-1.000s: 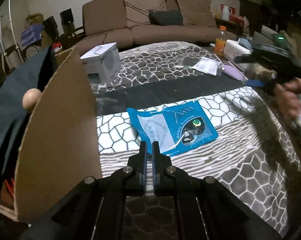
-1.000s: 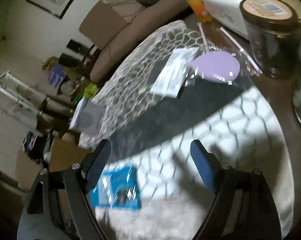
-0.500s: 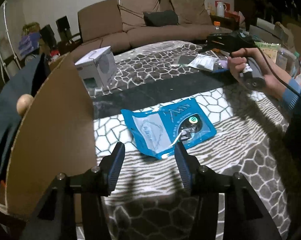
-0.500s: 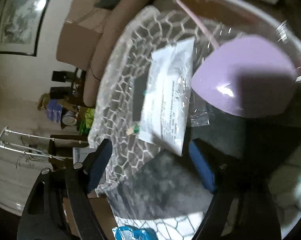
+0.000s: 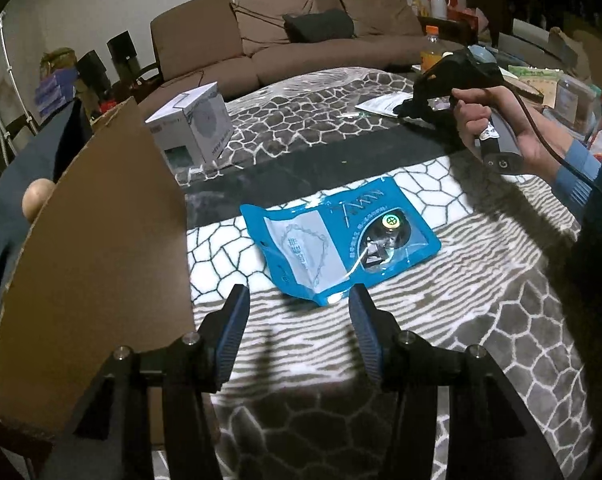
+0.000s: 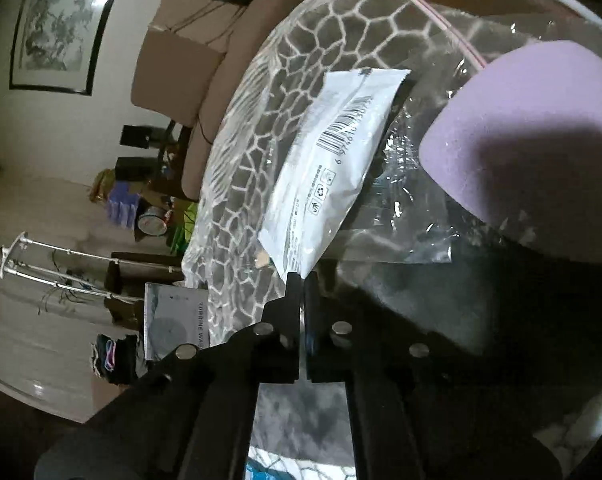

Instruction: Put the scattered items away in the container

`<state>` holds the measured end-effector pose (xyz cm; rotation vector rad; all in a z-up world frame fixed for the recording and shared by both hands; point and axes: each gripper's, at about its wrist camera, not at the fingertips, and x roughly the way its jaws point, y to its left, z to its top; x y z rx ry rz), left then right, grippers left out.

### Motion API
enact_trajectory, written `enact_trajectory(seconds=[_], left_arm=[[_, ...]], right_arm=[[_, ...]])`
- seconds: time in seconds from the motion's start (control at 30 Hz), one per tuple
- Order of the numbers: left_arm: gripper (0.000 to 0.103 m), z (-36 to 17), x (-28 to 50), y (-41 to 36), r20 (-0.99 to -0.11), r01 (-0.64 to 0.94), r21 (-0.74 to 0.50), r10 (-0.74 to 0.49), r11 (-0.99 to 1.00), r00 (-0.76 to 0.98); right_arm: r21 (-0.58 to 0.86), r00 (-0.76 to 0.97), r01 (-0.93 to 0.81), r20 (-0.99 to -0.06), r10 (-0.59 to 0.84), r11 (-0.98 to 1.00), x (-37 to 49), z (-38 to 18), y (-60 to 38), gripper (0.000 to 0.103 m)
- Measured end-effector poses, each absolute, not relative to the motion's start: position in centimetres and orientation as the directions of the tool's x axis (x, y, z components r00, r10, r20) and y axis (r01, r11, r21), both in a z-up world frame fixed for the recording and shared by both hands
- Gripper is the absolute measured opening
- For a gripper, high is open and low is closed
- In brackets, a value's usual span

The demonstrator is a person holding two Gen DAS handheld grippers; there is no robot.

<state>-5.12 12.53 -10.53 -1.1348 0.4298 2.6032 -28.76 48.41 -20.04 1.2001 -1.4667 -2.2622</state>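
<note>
- Blue glossy plastic, that is the pouch (image 5: 339,240) lying flat on the patterned cloth (image 5: 441,320) that covers the counter; it has a white label panel and a clear round window with something shiny inside.
- Cloth: soft-looking, printed in grey and white honeycomb cells and wavy stripes, with a plain dark band running across the middle.
- Brown corrugated cardboard flap (image 5: 97,248) stands up at the left edge of the counter (raw fluted edge showing), the wall of the container.
- White cube-shaped carton (image 5: 193,128) sits farther back on the cloth, well apart from the pouch.
- Left hand-held gripper (image 5: 297,312): fingers spread wide, empty, tips just short of the pouch's near edge, the flap close on its left.
- Right hand-held gripper (image 6: 301,280): jaws drawn together to a thin slit, pinching the near corner of a flat white sachet (image 6: 333,164) with a barcode, which lies on the cloth.
- Beside the sachet, crinkled clear film (image 6: 413,208) wraps a smooth lilac teardrop sponge (image 6: 533,128); the film's edge lies partly over the sachet.
- A hand (image 5: 497,120) in a blue sleeve grips the right tool's handle at the far right of the counter.
- Open cloth lies between pouch and flap.
</note>
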Motion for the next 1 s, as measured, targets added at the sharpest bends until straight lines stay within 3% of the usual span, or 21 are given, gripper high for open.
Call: enact_trajectory(seconds=[0.17,0.23,0.3,0.43,0.67,0.87,0.9,1.0], left_arm=[[0.053,-10.0,-5.9,12.2,-0.730,-0.362,0.117,0.167,-0.925,-0.663],[0.076,-9.9,-6.5,11.9,-0.731,-0.370,0.083,0.195,-0.925,-0.654],[0.078,-9.9,-6.9,11.8,-0.733,-0.381,0.052,0.224,-0.923,-0.643],[0.094,-10.0,-7.5,12.7,-0.731,-0.403,0.036,0.251,-0.915,-0.635],[0.095,-10.7,-8.9,15.1,-0.757,-0.503,0.084,0.273,-0.860,-0.594],[0.096,-11.1,-10.0,17.1,-0.792,-0.602,0.145,0.273,-0.785,-0.547],[0.103,-11.1,-10.2,17.4,-0.797,-0.618,0.154,0.272,-0.771,-0.539],[0.103,-12.3,-10.5,17.9,-0.820,-0.639,0.153,0.265,-0.753,-0.508]], right_arm=[[0.746,-0.611,-0.202,-0.602,-0.514,-0.634,-27.3,-15.5,47.1,0.002],[0.698,-0.575,-0.193,-0.650,-0.497,-0.689,-26.1,-13.7,46.5,0.002],[0.652,-0.526,-0.183,-0.697,-0.488,-0.736,-24.8,-12.2,45.6,0.002],[0.495,-0.444,-0.139,-0.805,-0.393,-0.857,-20.1,-10.2,43.7,0.002],[0.494,-0.346,-0.179,-0.841,-0.416,-0.851,-9.3,-11.7,43.9,0.002],[0.472,-0.291,-0.067,-0.852,-0.436,-0.879,-5.4,-10.4,41.4,0.003],[0.468,-0.277,-0.064,-0.857,-0.435,-0.882,-5.1,-10.5,41.4,0.003],[0.451,-0.248,-0.081,-0.873,-0.420,-0.889,-4.7,-11.4,42.2,0.004]])
